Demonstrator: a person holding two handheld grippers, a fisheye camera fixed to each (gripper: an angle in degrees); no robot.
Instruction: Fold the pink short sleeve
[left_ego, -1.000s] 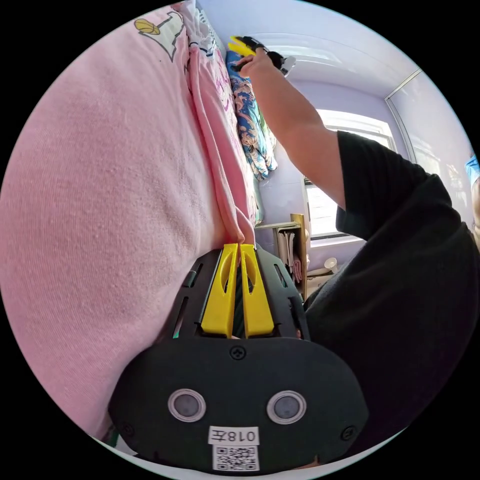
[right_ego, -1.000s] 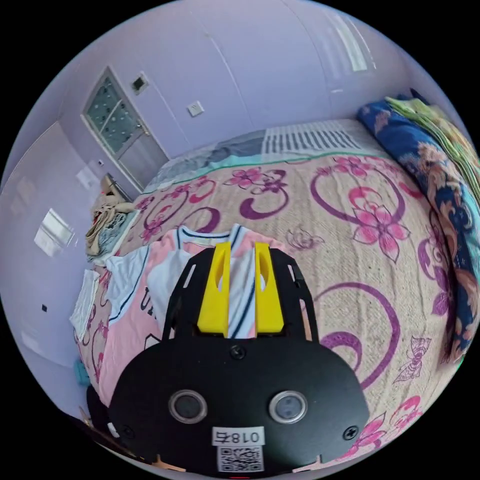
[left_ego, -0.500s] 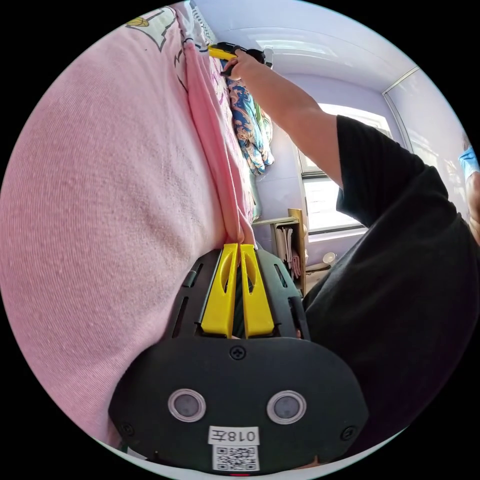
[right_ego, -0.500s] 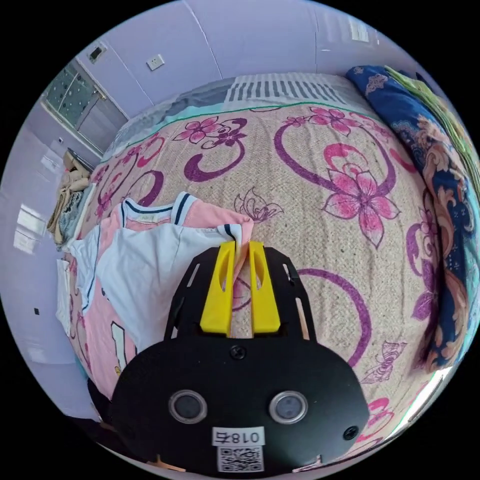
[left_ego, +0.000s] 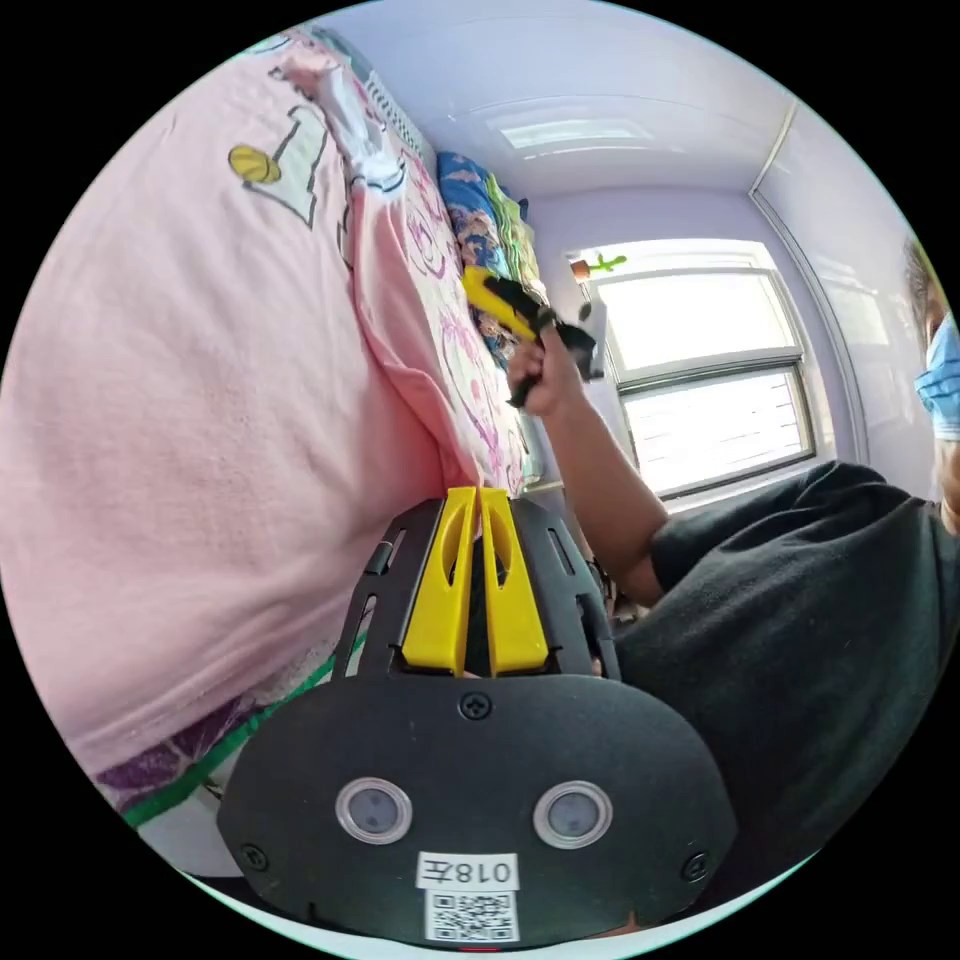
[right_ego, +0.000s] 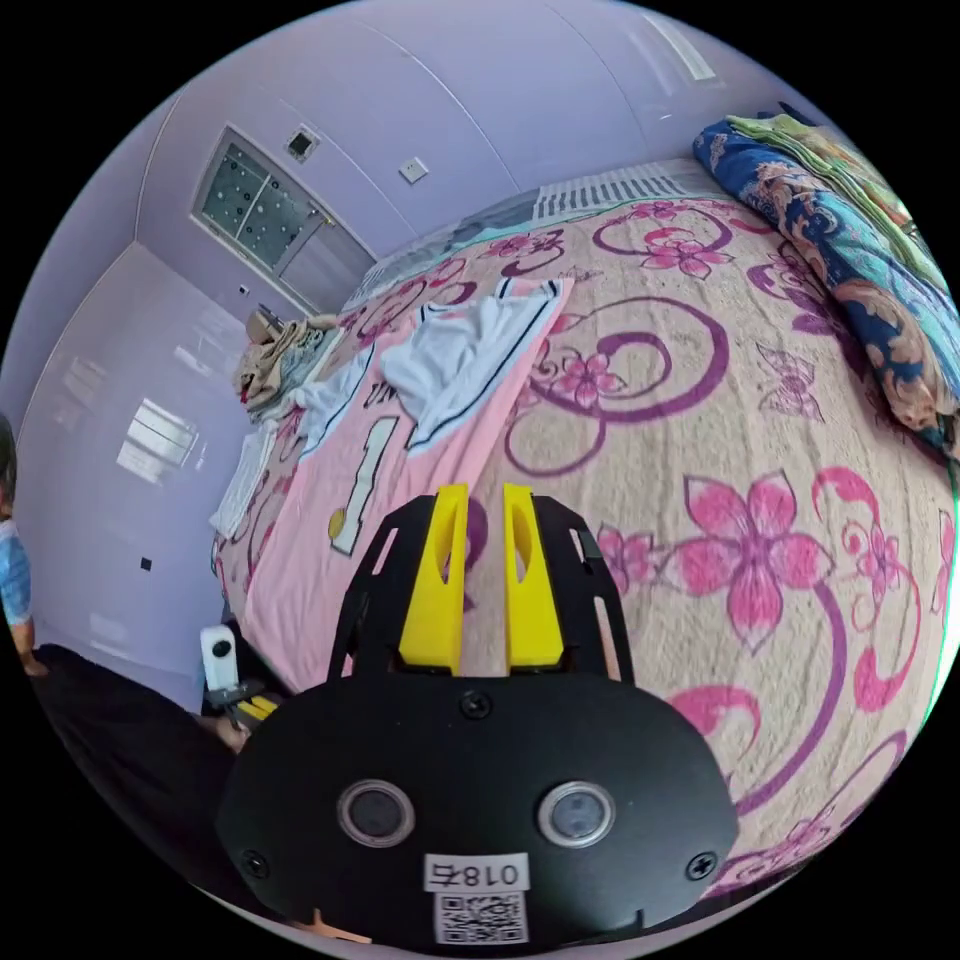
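Jaws of the right gripper (right_ego: 478, 497) now stand apart and empty, having released the folded-over sleeve. Left gripper (left_ego: 476, 497) jaws remain together on the pink short sleeve (right_ego: 400, 440) hem, garment flat on the bed (right_ego: 760, 420); one side fold appears complete.

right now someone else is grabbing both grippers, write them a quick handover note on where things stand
Left gripper: jaws closed together at the near edge of the pink short sleeve shirt; whether cloth is pinched between them cannot be told.
Right gripper: open, empty, held above the floral bedspread beside the shirt.
Shirt: lies lengthwise on the bed, number side up, one side already folded inward with its white sleeve lying on top.
Left to do: fold the other side in, then fold the length.
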